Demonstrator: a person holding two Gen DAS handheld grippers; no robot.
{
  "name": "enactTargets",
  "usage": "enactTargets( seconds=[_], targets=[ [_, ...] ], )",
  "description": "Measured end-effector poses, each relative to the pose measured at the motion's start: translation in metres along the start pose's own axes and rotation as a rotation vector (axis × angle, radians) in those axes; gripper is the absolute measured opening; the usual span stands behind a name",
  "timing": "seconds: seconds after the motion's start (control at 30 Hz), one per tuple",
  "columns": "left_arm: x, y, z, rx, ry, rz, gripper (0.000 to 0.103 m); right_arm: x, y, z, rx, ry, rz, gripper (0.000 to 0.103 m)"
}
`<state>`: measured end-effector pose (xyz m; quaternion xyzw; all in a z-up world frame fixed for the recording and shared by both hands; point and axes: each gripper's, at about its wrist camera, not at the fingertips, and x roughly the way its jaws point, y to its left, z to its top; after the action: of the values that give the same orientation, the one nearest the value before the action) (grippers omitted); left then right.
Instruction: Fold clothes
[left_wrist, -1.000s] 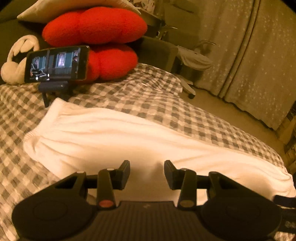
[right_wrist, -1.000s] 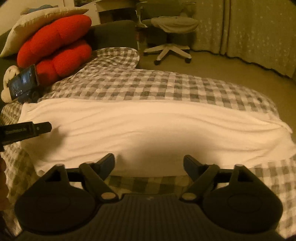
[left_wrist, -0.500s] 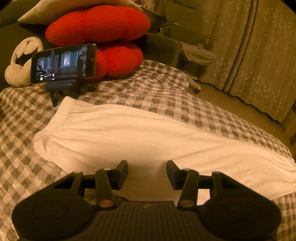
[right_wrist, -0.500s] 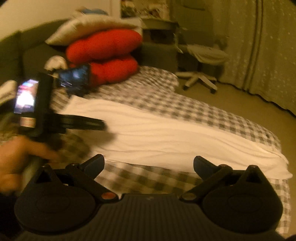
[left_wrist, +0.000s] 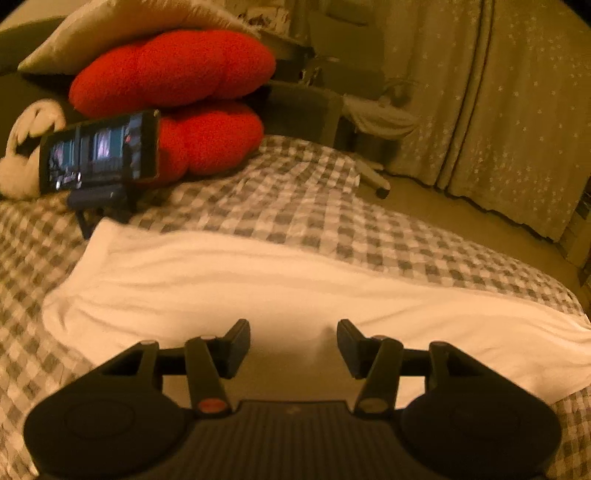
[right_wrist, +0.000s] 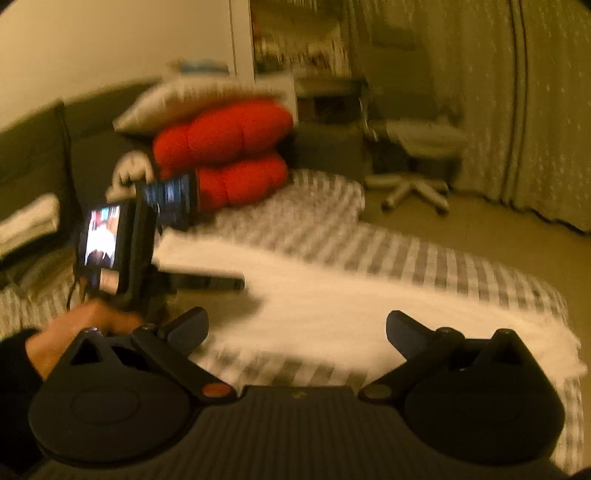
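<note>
A long white garment (left_wrist: 258, 291) lies folded lengthwise across the grey checked bed cover (left_wrist: 332, 221). My left gripper (left_wrist: 293, 343) hovers over its near edge, open, with nothing between its fingers. In the blurred right wrist view the same white garment (right_wrist: 351, 295) stretches across the bed, and my right gripper (right_wrist: 297, 332) hangs wide open above its near edge, holding nothing. The left gripper's body with its lit screen (right_wrist: 110, 247) shows at the left, held by a hand (right_wrist: 81, 328).
Red plush cushions (left_wrist: 173, 103) and a beige pillow (left_wrist: 122, 33) are stacked at the bed's head, with a phone on a small stand (left_wrist: 99, 151) in front and a white plush toy (left_wrist: 22, 155) beside it. An office chair (right_wrist: 413, 158) and curtains (left_wrist: 517, 103) stand beyond the bed.
My right gripper has pulled back and swung left, so the left gripper and the hand now show. My left gripper has opened wider and moved closer to the garment.
</note>
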<state>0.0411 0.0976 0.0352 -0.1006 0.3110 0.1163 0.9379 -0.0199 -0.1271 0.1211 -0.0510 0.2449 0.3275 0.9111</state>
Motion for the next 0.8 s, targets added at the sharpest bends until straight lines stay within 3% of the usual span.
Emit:
enactTargets(
  seconds=[0.13, 0.23, 0.27, 0.3, 0.37, 0.43, 0.63, 0.8],
  targets=[
    [0.000, -0.006, 0.002, 0.002, -0.021, -0.022, 0.053, 0.022, -0.053, -0.004, -0.062, -0.034, -0.196, 0.101],
    [0.002, -0.010, 0.002, 0.002, -0.023, -0.041, 0.053, 0.037, -0.115, -0.011, 0.004, 0.012, -0.359, 0.073],
    [0.002, -0.011, 0.001, 0.005, -0.024, -0.044, 0.053, 0.041, -0.136, -0.015, 0.052, 0.047, -0.394, 0.054],
    [0.003, -0.012, 0.001, 0.009, -0.025, -0.046, 0.053, 0.046, -0.156, -0.020, 0.099, 0.082, -0.429, 0.045],
    [0.004, -0.012, 0.000, 0.017, -0.023, -0.047, 0.053, 0.050, -0.183, -0.028, 0.190, 0.115, -0.437, 0.012],
    [0.005, -0.013, -0.001, 0.026, -0.020, -0.048, 0.053, 0.054, -0.201, -0.035, 0.250, 0.135, -0.435, 0.011],
    [0.008, -0.015, -0.004, 0.054, -0.013, -0.051, 0.053, 0.091, -0.221, -0.037, 0.219, 0.193, -0.465, 0.011],
    [0.010, -0.016, -0.007, 0.077, -0.006, -0.053, 0.053, 0.088, -0.241, -0.043, 0.235, 0.147, -0.473, 0.005]
  ],
)
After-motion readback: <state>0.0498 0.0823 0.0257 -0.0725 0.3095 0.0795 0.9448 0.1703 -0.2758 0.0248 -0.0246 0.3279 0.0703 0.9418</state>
